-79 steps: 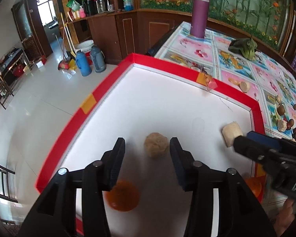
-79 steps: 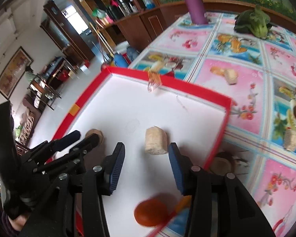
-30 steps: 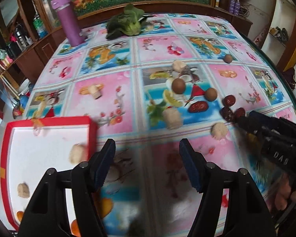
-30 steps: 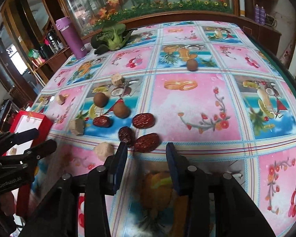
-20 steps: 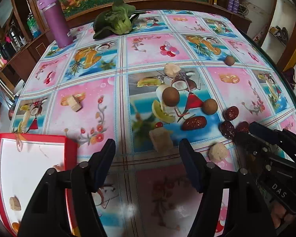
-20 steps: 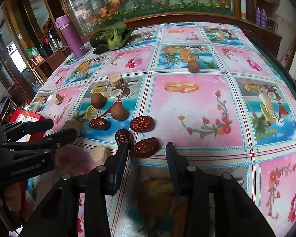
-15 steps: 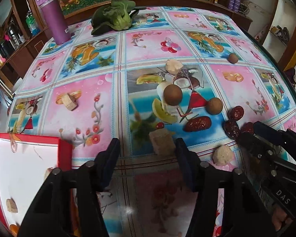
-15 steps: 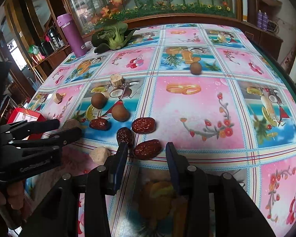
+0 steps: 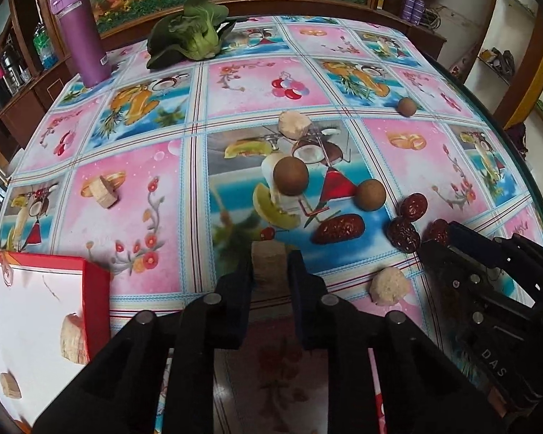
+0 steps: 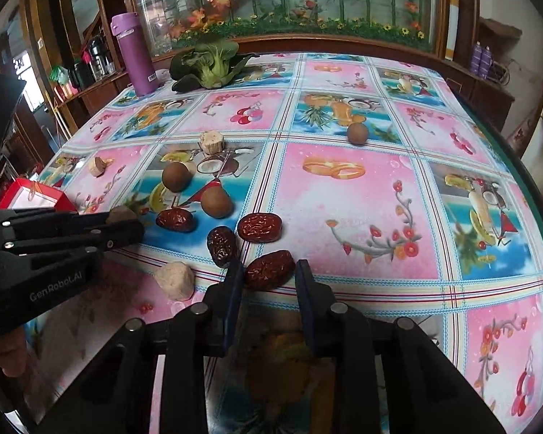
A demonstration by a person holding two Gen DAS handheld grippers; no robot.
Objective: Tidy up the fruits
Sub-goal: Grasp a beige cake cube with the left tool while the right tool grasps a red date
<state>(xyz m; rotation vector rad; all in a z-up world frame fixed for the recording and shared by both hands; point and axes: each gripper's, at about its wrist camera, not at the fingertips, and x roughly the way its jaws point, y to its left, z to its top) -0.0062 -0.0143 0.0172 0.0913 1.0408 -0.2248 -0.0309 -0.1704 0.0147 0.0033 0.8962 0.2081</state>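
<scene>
In the left wrist view my left gripper (image 9: 269, 271) is shut on a tan fruit chunk (image 9: 268, 260) that rests on the printed tablecloth. My right gripper (image 10: 268, 278) holds a wrinkled red date (image 10: 269, 269) between its fingers near the table's front edge. Three more dates (image 10: 260, 227) lie just beyond it, with round brown fruits (image 10: 216, 200) behind them. The red-rimmed white tray (image 9: 96, 289) at the left holds tan pieces (image 9: 74, 338). From the right wrist view the left gripper (image 10: 126, 224) is low at the left.
Loose tan chunks (image 9: 389, 285) and a far brown fruit (image 9: 406, 106) are scattered on the cloth. A purple flask (image 9: 81, 34) and a leafy green vegetable (image 9: 188, 41) stand at the back. The table's curved edge (image 10: 535, 195) runs down the right.
Both grippers swung from the tray over to the fruit on the cloth. The left fingers closed in on the tan chunk, and the right fingers narrowed around the date.
</scene>
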